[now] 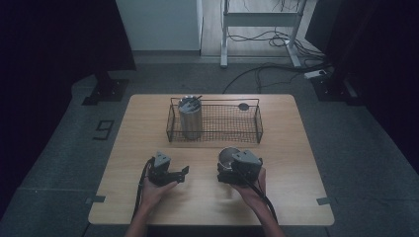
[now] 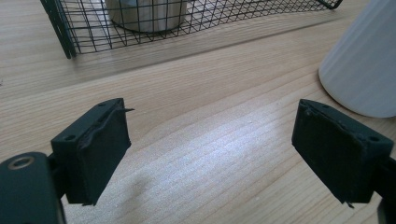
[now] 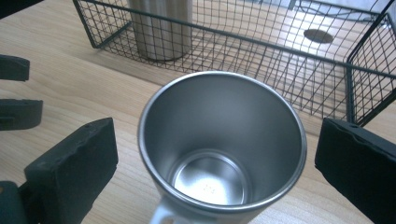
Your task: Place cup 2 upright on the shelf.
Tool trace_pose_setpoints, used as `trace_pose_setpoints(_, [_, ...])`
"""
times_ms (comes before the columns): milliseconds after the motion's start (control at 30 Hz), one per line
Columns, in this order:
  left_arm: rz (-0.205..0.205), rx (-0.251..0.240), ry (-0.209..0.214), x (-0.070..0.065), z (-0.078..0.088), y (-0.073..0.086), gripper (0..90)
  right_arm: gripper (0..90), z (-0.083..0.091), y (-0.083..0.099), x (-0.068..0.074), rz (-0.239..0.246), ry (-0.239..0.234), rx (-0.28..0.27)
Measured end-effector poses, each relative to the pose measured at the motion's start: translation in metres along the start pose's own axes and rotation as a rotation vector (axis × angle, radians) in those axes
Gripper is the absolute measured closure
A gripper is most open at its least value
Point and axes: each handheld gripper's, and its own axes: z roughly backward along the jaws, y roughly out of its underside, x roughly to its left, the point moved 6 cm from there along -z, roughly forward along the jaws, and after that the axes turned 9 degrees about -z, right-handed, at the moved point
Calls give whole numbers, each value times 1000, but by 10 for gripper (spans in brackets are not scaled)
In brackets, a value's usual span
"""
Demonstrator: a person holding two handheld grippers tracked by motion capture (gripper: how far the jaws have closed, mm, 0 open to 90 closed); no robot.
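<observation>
A white cup with a shiny steel inside [image 3: 219,149] stands upright on the wooden table [image 1: 296,148], mouth up. My right gripper [image 3: 219,126] is open, one jaw on each side of the cup with a small gap to its rim. From above, the cup [image 1: 227,155] sits just ahead of the right gripper [image 1: 228,165]. My left gripper [image 2: 210,116] is open over bare wood with nothing between its jaws; the cup's white wall [image 2: 364,60] stands to its right. In the high view the left gripper [image 1: 183,174] rests at the front left.
A black wire basket [image 1: 212,140] stands across the table's middle, with a tall steel tumbler [image 1: 190,118] upright in its left end. A dark round spot [image 1: 243,106] lies by the basket's far right corner. The left gripper's jaws [image 3: 14,93] show beside the cup.
</observation>
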Motion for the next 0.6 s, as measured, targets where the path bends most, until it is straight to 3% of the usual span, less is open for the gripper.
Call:
trace_pose_setpoints(433, [-4,9,0,0,-1,1,113,0,-20,14,-4,-20,-20,83])
trace_pose_setpoints(500, [-4,10,0,0,-2,1,113,58,-22,15,-6,-24,-13,82])
trace_pose_setpoints(600, [-4,15,0,-1,-3,2,114,67,-22,15,-8,-17,-24,81])
